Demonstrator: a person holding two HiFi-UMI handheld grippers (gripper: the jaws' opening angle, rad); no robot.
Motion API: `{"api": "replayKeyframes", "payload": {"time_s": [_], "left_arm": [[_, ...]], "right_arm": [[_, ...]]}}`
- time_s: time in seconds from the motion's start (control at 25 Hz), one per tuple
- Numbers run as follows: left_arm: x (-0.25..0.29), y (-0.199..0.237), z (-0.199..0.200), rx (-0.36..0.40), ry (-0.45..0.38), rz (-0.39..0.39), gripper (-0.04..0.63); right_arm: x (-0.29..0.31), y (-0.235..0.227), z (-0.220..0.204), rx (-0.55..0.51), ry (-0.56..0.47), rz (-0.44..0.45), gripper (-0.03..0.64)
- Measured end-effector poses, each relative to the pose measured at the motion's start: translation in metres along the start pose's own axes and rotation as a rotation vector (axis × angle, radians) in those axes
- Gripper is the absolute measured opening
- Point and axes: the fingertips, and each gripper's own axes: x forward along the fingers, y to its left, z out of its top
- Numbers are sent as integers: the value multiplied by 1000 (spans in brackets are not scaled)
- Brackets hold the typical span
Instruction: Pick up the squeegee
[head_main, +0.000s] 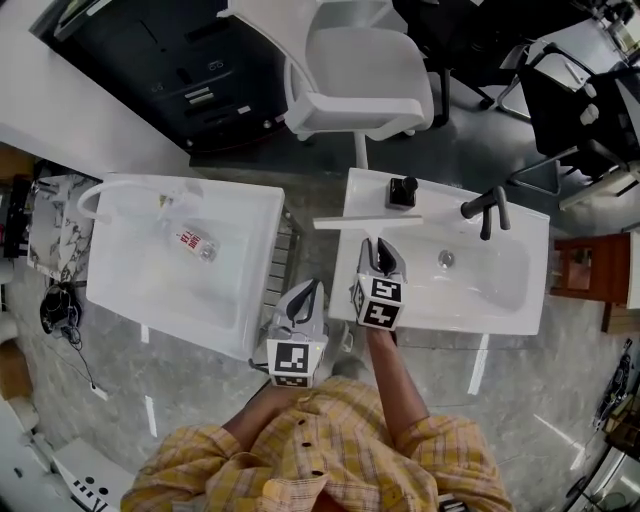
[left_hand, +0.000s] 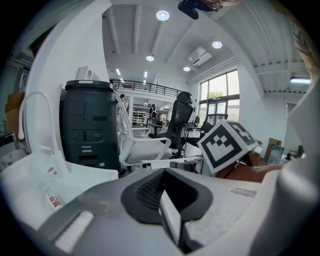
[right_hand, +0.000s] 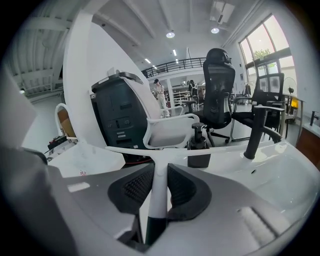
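Where the squeegee is: the squeegee (head_main: 367, 222) (right_hand: 159, 156) is over the left part of the right-hand sink (head_main: 500, 322). Its white blade is near the soap bottle (head_main: 402, 191), and the blade's left end reaches out past the sink's left edge.

How it lies: the handle runs straight along the right tongs (head_main: 381, 250) (right_hand: 159, 176), pointing away from the person. The blade sits crosswise at the far end, so the whole thing makes a T.

Right tongs: clamped on the handle, one dark ribbed pad pressing on each side. The jaws stand only as wide as the handle is thick.

Left tongs: the left tongs (head_main: 305, 298) (left_hand: 167, 192) hang between the two sinks, close to the person and just left of the right tongs. The jaws look slightly parted with nothing between them and touch nothing.

Nearer hand: the right one, which already has the squeegee. The left is just beside it and takes no part.

Task so far: the grip looks made. From above I cannot tell whether the blade is clear of the rim.

Next move: I'd say raise it straight up and keep the blade level, so its right end misses the soap bottle.
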Motion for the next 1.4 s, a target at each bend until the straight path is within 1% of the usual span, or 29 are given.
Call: {"api": "replayKeyframes", "payload": {"time_s": [0.36, 0.48, 0.8, 0.96, 1.4], "left_arm": [[-12, -12, 25, 18, -54, -7, 0], [-12, -18, 33, 29, -76, -18, 0], [-21, -33, 54, 62, -112, -46, 0], [-23, -34, 68, 68, -138, -52, 0], [-18, -38, 100, 95, -206, -78, 0]], "right_arm": [[-46, 4, 29, 22, -70, 41, 83], [-60, 3, 40, 18, -102, 49, 81], [-96, 3, 62, 17, -144, 74, 81], [-108, 4, 74, 15, -165, 85, 81], [-128, 0, 99, 29, -214, 79, 81]]}}
